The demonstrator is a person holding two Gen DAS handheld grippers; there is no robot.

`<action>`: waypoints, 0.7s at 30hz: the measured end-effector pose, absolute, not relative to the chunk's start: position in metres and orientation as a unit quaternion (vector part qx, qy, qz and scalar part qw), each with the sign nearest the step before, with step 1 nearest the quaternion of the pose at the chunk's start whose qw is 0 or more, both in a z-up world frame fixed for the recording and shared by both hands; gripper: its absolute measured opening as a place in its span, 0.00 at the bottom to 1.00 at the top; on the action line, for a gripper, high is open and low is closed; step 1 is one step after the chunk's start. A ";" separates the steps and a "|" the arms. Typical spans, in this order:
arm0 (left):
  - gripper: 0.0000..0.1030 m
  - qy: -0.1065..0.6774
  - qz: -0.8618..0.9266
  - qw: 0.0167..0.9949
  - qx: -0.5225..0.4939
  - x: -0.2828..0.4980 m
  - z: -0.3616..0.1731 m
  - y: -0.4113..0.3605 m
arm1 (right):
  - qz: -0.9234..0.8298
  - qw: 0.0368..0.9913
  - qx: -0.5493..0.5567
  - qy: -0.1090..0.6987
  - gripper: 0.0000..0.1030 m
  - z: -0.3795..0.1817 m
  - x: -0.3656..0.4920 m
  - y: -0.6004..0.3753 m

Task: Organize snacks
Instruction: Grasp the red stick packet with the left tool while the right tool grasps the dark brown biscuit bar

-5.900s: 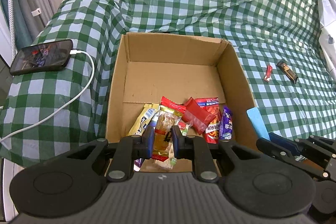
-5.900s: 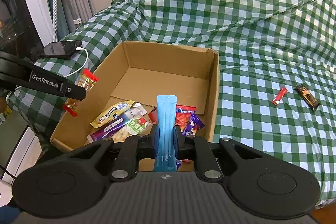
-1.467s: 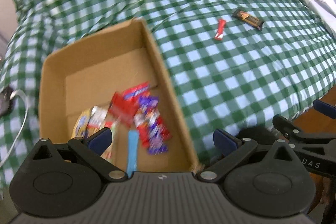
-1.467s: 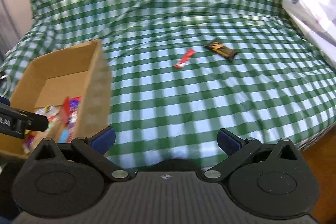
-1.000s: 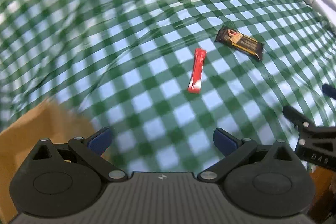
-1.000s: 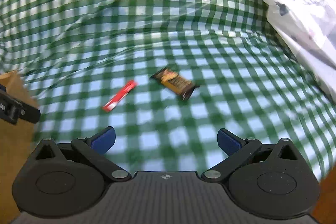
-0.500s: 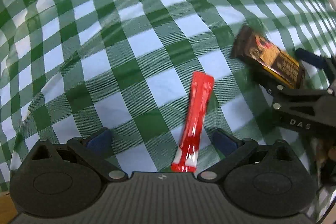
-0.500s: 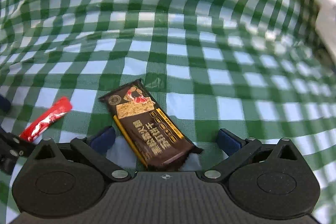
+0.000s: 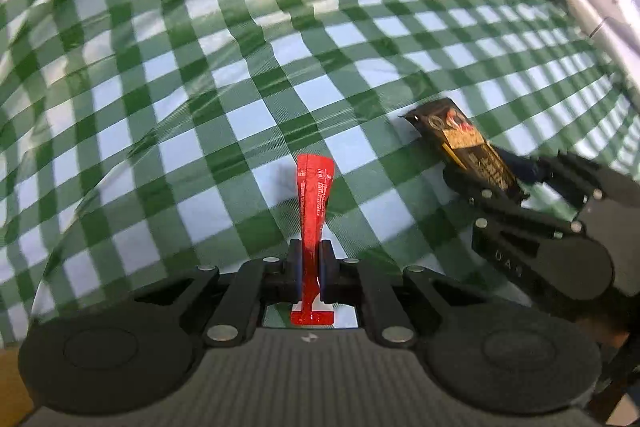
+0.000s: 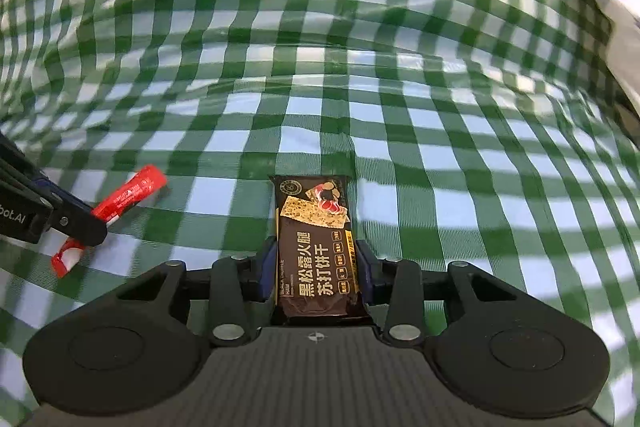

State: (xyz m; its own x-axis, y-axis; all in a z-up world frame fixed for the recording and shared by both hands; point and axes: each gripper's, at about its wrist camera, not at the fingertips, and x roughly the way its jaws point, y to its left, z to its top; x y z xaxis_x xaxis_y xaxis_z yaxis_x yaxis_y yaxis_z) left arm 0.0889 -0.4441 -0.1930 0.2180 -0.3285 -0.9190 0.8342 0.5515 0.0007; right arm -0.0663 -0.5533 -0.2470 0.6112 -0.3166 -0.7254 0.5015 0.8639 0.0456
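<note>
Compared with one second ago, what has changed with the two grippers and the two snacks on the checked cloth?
Both grippers came down from open. The left gripper has shut on the red stick. The right gripper is closing around the dark cracker bar, its pads at the bar's sides. The checked cloth stays as it was.

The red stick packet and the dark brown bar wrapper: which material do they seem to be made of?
Red stick packet: probably thin plastic or foil film; it pinches narrow between the pads and has a flat sealed end.
Dark brown bar wrapper: apparently printed, slightly glossy plastic film with a sealed end. Neither material is certain.
</note>
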 end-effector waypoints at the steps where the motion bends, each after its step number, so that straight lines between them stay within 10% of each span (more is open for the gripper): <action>1: 0.08 0.481 -0.395 0.739 0.258 0.085 -0.183 -0.438 | -0.237 0.889 0.128 0.370 0.40 -0.239 -0.072 -0.547; 21: 0.08 0.448 -0.315 0.810 0.211 -0.028 -0.026 -0.168 | -0.199 0.908 0.198 0.309 0.40 -0.079 -0.183 -0.281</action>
